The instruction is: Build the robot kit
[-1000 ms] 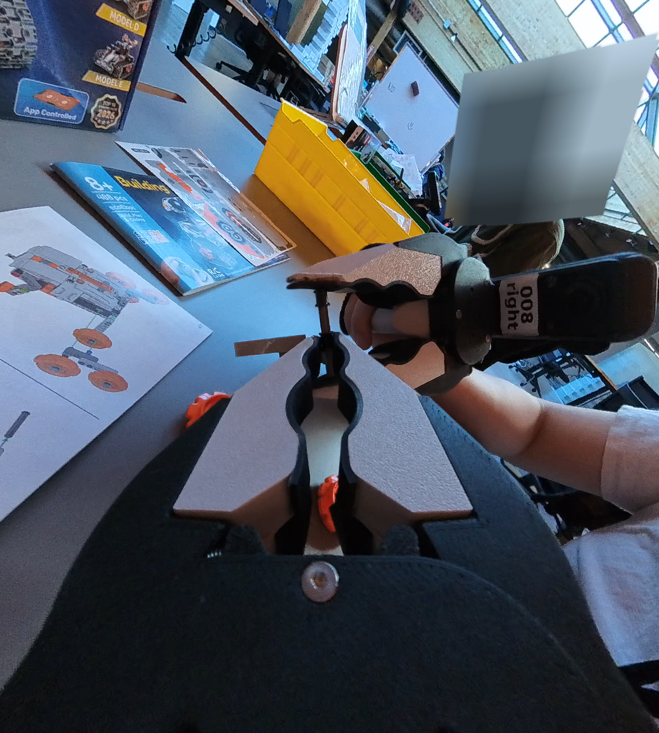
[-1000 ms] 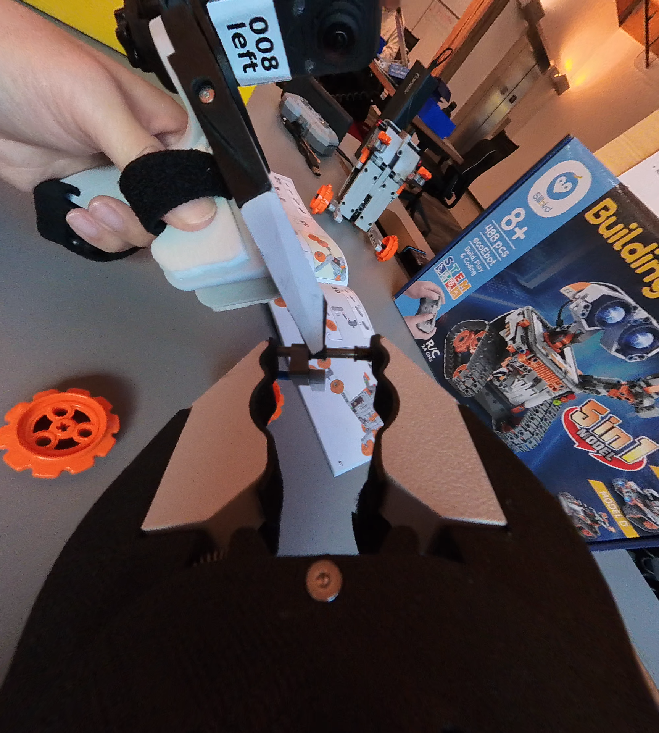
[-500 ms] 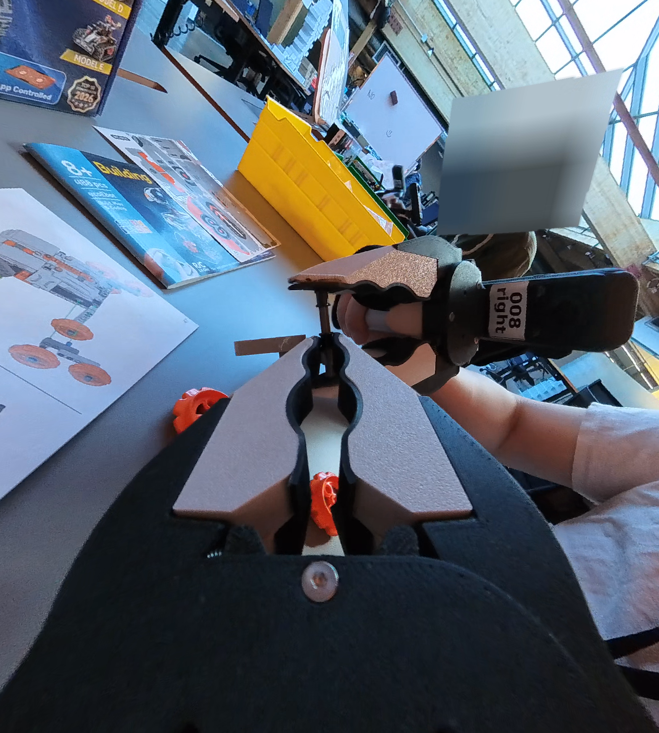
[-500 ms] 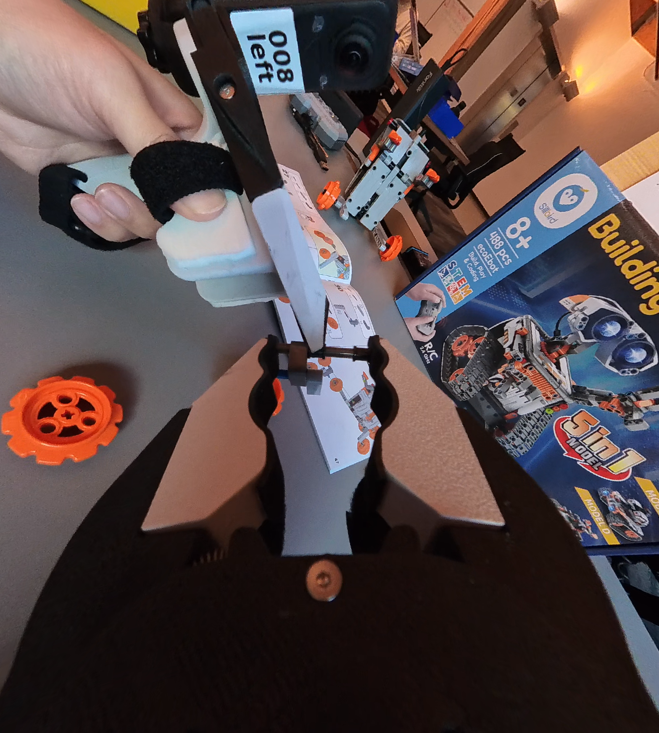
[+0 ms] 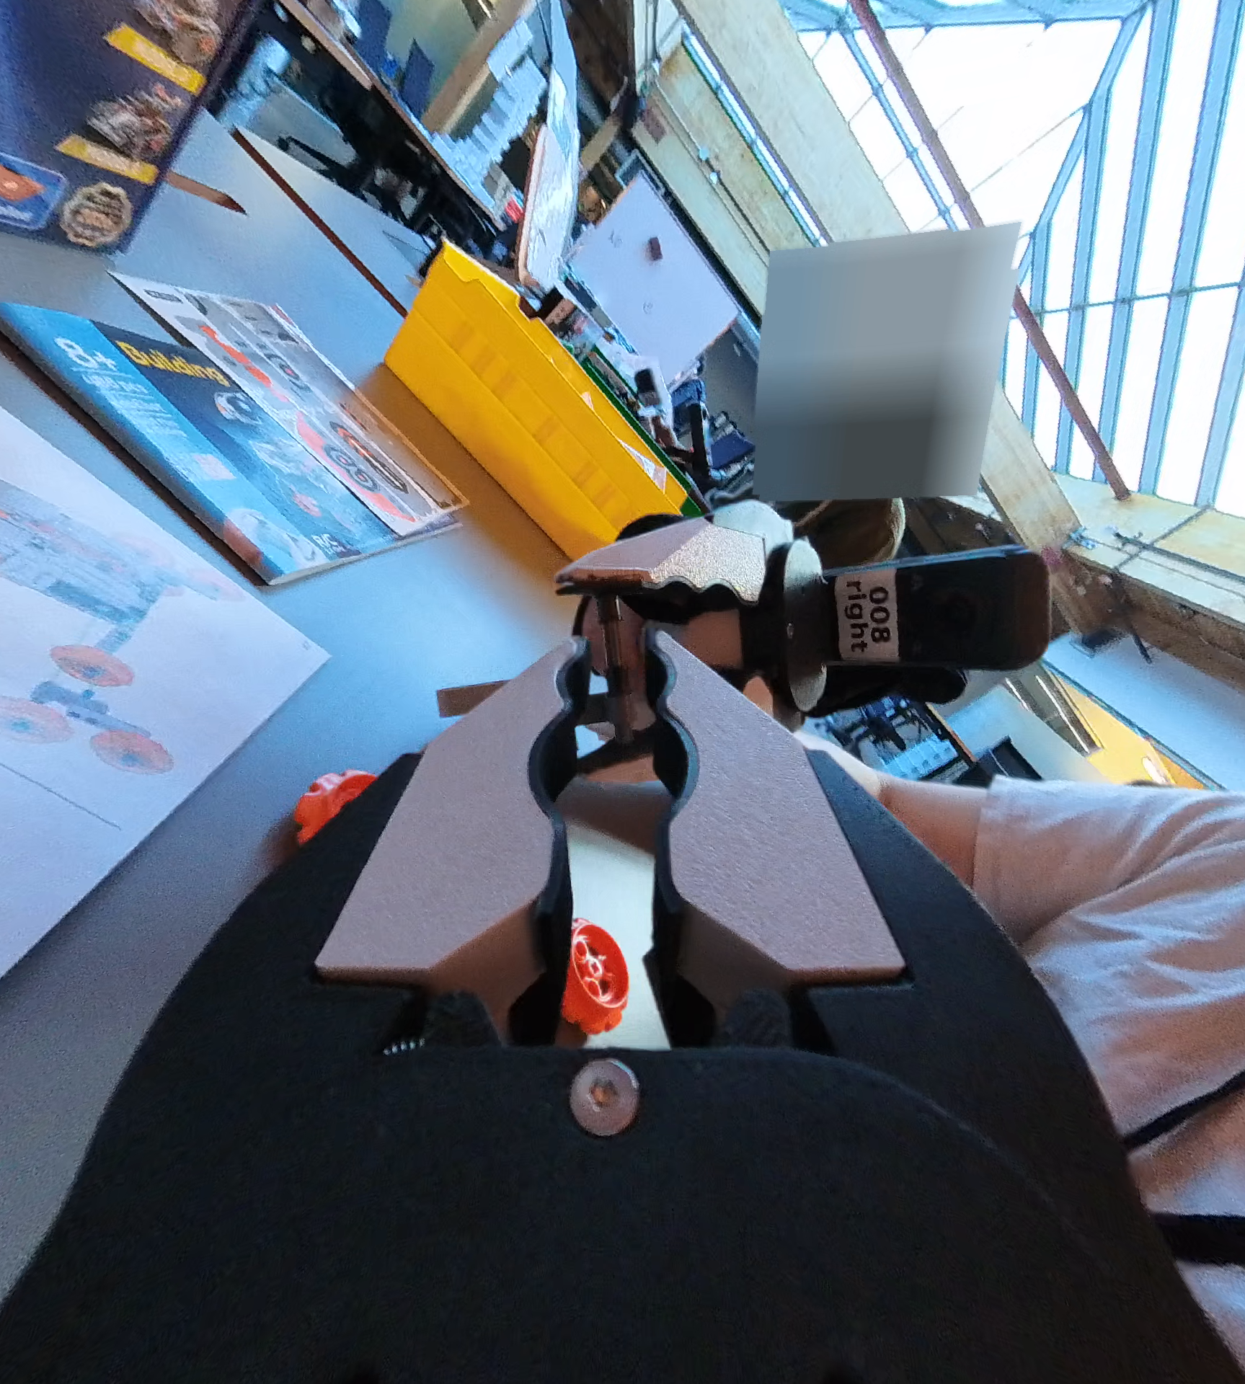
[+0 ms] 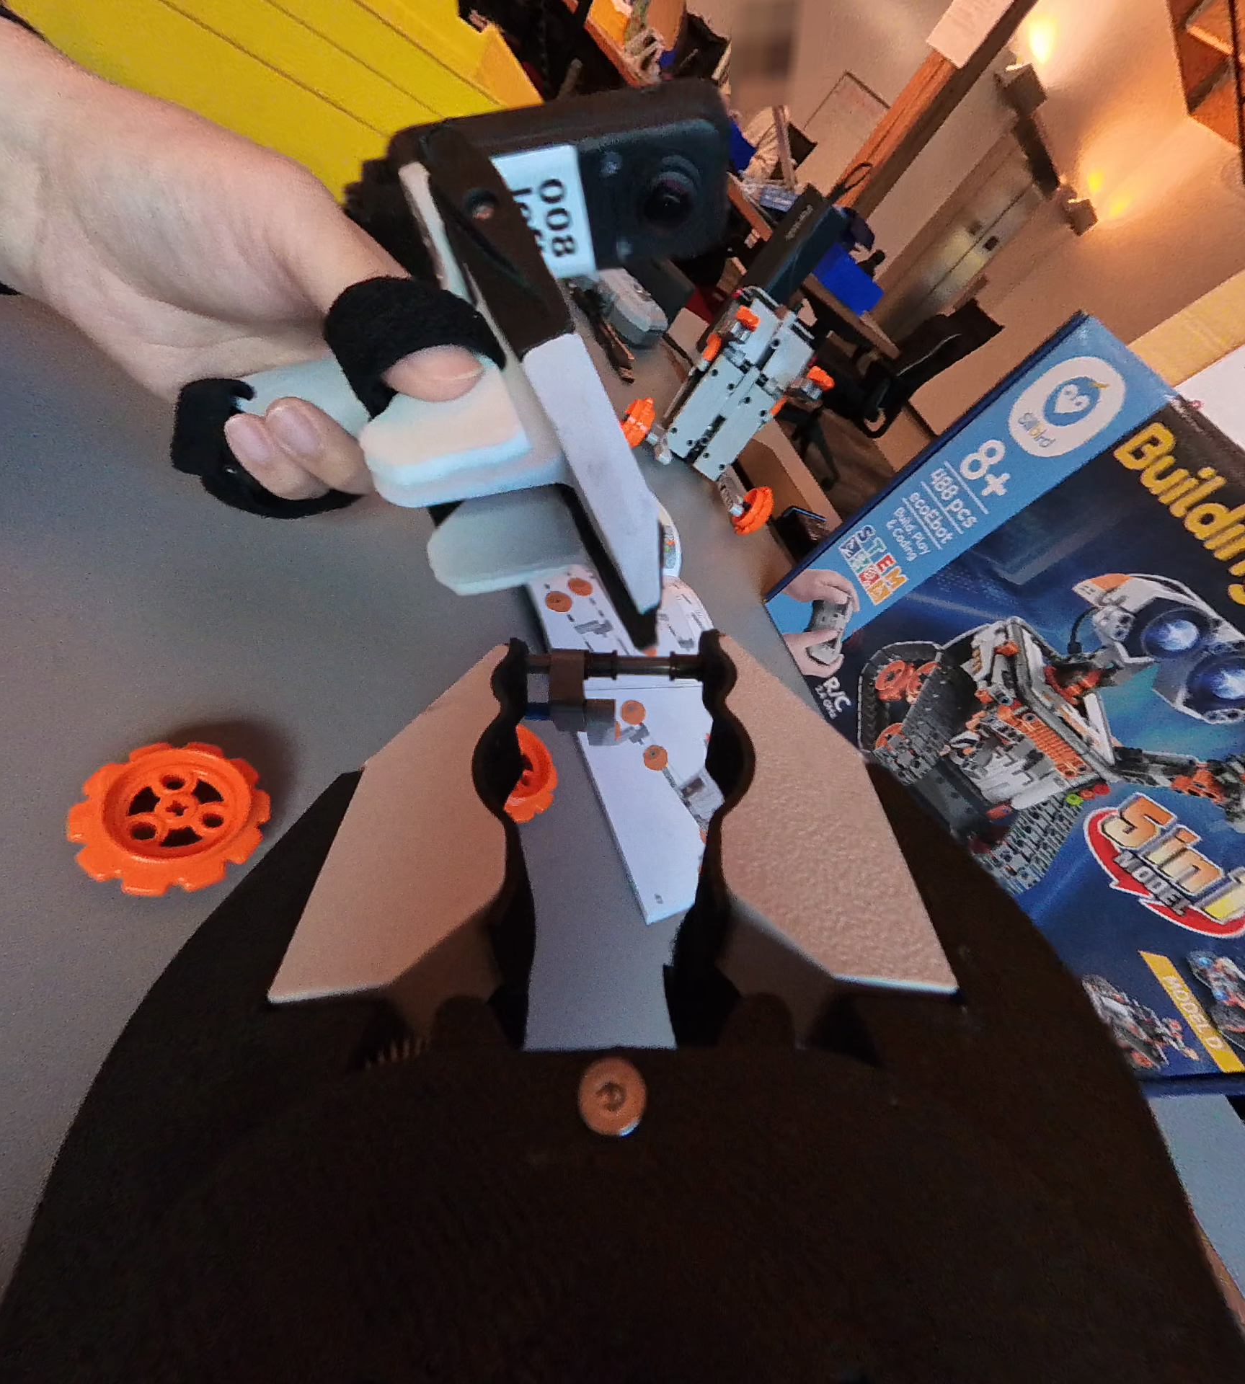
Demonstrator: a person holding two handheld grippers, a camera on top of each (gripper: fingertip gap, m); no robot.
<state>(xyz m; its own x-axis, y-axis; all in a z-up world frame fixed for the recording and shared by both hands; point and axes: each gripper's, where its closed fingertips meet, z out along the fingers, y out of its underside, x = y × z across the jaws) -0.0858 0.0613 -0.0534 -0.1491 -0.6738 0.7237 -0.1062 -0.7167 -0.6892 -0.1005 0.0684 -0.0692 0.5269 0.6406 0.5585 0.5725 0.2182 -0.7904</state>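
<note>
My right gripper [image 6: 608, 663] is shut on a thin black axle [image 6: 634, 664], pinched end to end between its fingertips, with a grey connector [image 6: 582, 700] on it. My left gripper [image 5: 618, 651] is slightly open, its tips on either side of the axle [image 5: 615, 674] without gripping it. In the right wrist view the left gripper's fingers [image 6: 597, 464] end just above the axle. The right gripper's upper finger [image 5: 671, 569] caps the axle's top. Both are held above the grey table [image 6: 117, 599]. An orange gear [image 6: 170, 816] lies on it and a second [image 6: 529, 771] is half hidden.
A blue building-set box [image 6: 1053, 674] lies to the right, with a partly built grey and orange model [image 6: 739, 397] behind. A printed sheet [image 5: 80, 636], a booklet [image 5: 230, 449] and a yellow bin [image 5: 529, 419] lie farther off. A person's sleeve [image 5: 1128, 936] is at the right. Less than 4 cm separates the two grippers' tips. The right tips stand about 10 centimeters off the orange gear [image 6: 170, 816]. It is also in sight in the left wrist view [image 5: 597, 966].
My left gripper was shut on the axle and has now opened a little and drawn back slightly. The right gripper keeps its hold on the axle.
</note>
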